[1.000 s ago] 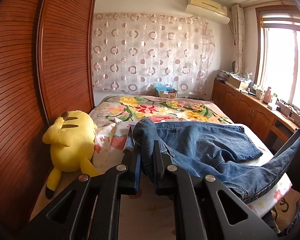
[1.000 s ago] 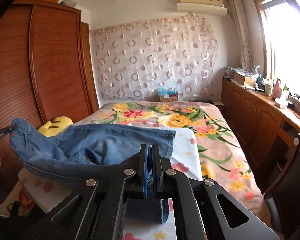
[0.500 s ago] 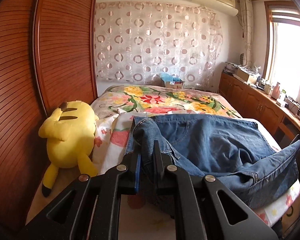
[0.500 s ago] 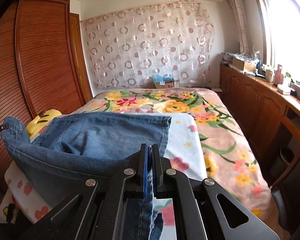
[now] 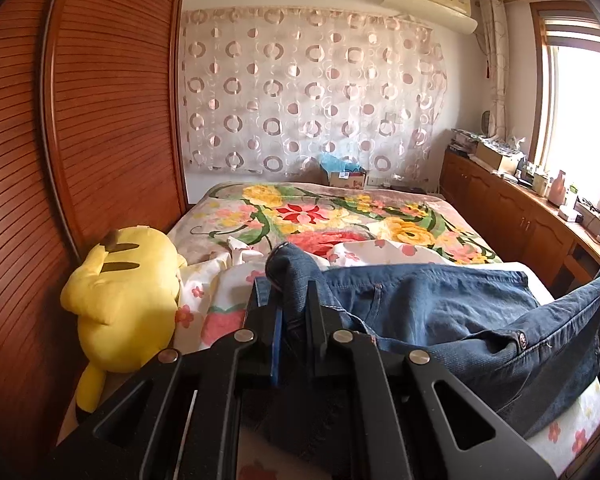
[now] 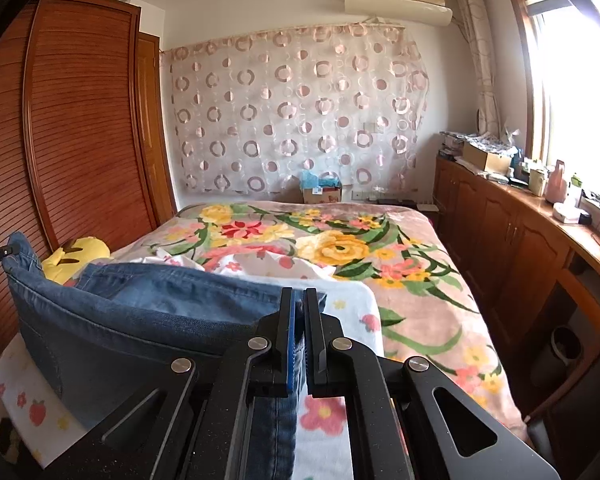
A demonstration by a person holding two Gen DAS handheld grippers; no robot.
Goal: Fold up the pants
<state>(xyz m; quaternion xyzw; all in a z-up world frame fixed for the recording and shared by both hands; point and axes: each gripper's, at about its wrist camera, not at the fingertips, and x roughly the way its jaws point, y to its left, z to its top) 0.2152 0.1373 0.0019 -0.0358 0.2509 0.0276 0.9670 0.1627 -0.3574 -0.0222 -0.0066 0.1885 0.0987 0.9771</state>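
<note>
— While both grippers pinch the jeans (image 5: 440, 312), where should they go?

— The left gripper (image 5: 290, 312) and right gripper (image 6: 299, 316) each clamp a waistband corner; the rest lies on the bed (image 6: 420, 280). Keep the band taut and level, then lay it flat.

The bed (image 6: 440, 280) runs from the near edge toward the curtained wall, covered by a pink blanket (image 6: 420, 248) printed with large yellow and red flowers and green leaves. Over the near part lies a white sheet (image 5: 236, 280) with small strawberries and flowers, rumpled at its far edge. The blue jeans (image 5: 432, 304) lie partly on that sheet, their near end lifted off it. A yellow plush toy (image 5: 120, 304) lies at the bed's left edge, against the wooden wardrobe.
</note>
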